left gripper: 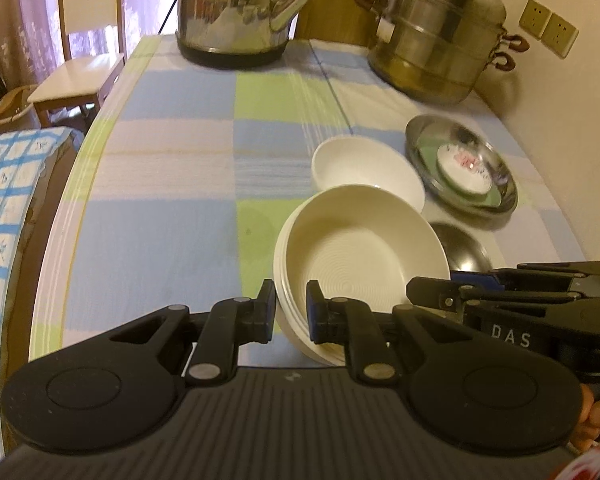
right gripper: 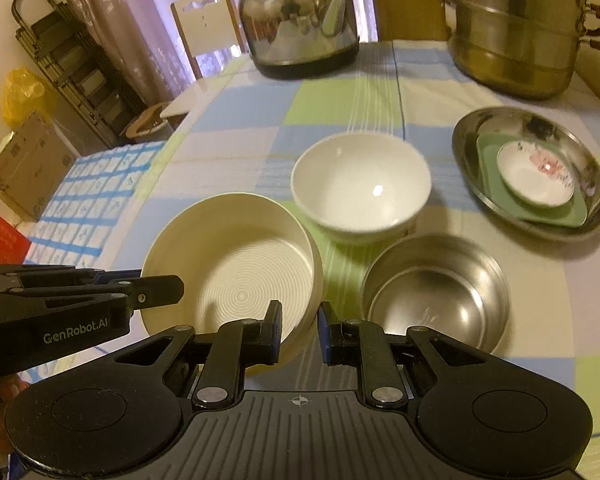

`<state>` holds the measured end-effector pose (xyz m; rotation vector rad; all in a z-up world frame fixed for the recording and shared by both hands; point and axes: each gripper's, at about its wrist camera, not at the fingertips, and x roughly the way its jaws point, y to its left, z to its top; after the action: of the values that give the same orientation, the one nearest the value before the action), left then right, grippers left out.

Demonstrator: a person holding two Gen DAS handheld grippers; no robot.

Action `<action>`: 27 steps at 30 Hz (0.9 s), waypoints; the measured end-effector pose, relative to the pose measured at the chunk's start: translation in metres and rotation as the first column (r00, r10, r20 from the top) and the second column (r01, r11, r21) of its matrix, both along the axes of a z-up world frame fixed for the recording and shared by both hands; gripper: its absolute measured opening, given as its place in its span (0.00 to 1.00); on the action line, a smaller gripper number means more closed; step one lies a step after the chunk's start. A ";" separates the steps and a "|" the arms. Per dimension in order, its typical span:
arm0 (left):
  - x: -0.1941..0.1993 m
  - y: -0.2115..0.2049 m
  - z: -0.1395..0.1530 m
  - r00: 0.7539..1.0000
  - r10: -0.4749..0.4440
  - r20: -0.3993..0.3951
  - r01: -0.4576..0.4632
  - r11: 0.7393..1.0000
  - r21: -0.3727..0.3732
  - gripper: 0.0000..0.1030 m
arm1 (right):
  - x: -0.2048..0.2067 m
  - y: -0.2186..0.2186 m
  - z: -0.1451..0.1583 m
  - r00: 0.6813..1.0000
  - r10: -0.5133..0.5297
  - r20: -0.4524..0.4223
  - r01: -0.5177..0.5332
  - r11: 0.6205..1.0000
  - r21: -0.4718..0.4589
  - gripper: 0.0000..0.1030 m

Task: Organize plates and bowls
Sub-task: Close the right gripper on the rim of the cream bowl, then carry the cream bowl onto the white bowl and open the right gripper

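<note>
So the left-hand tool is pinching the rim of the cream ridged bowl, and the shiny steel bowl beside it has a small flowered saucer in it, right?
Not quite. The steel bowl is empty in the right wrist view; the flowered saucer sits in the steel plate. The left gripper does pinch the cream bowl's rim.

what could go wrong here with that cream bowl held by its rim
The left hand-held gripper pinches only the rim of the tilted cream bowl, so it could slip or swing. It hangs close to the white bowl and the steel bowl, so lowering it carelessly could knock them. The right hand-held gripper straddling the same rim could jolt it.
</note>
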<state>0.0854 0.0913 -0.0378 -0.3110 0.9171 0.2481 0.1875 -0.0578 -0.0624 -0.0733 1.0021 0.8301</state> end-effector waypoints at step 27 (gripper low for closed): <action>0.116 -0.009 0.009 0.991 0.128 0.028 -0.129 0.992 0.010 0.14 | 0.136 -0.003 0.012 0.995 0.096 0.007 -0.096 0.995 0.038 0.18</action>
<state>0.2016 0.0822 -0.0288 -0.3626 0.8691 0.3667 0.3233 -0.0612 -0.0509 -0.0917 0.9835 0.9364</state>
